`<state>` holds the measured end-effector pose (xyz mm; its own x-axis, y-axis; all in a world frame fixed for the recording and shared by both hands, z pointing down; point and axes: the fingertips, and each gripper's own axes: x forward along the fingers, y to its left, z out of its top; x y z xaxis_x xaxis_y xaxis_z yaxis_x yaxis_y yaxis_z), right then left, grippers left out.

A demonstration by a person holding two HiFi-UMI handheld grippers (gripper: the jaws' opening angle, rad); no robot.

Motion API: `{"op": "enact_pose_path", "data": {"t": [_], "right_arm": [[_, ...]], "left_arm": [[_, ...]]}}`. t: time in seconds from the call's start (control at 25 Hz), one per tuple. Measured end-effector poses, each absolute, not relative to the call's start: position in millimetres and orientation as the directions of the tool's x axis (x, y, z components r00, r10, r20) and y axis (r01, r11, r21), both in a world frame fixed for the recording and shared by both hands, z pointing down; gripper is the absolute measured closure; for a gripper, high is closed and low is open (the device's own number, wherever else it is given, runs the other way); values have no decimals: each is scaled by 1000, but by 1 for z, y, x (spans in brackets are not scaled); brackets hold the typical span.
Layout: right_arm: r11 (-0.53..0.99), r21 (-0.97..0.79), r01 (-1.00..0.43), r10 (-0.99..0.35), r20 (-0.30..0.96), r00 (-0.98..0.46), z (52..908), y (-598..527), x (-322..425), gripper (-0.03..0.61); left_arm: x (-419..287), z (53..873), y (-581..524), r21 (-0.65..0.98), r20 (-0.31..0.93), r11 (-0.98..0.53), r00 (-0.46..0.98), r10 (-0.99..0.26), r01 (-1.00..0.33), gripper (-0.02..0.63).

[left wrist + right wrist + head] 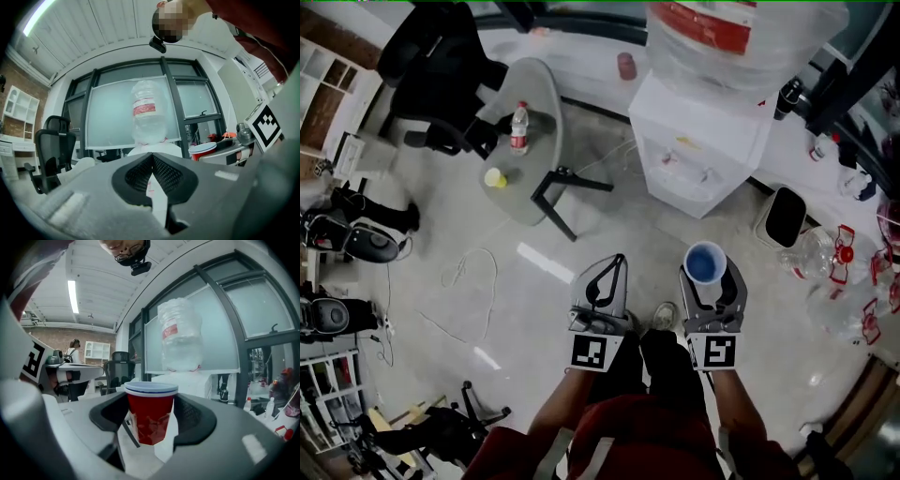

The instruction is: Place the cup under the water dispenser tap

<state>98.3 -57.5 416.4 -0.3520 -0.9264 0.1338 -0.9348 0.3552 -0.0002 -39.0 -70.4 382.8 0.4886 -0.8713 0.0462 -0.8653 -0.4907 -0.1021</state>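
1. The dispenser (698,141) stands ahead against the window wall. A bottle (741,37) sits upside down on top, so water can run down to the front. It is well apart from both grippers, so I judge the placing is not yet done.
2. A table (525,150) stands off to the left, out of the line to the dispenser.
3. The right gripper (711,279) is clamped on the cup from 2 sides, just under the rim. It points about level, which keeps the cup upright with its mouth up.
4. The left gripper (614,267) has its jaws pressed together at the tips with nothing between them. It hangs beside the right one and looks idle, since 1 gripper is enough for a light cup.
5. The cup (151,416) is red with a pale rim. It is in the air over the floor, in front of the person and short of the dispenser. The high grip leaves its base free, which should help in setting it down.
6. The taps (705,175) are 2 small spouts in the front recess. The cup's mouth must end up below one of them, but which one I cannot tell.
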Motion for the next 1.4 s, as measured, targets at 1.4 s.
{"op": "enact_pose_path", "data": {"t": [1.4], "right_arm": [[254,-30,-967,-883,401,-244,776,-152,31,281]], "left_arm": [[-74,745,-181,4,248,-593,575,-779,-805,617]]}}
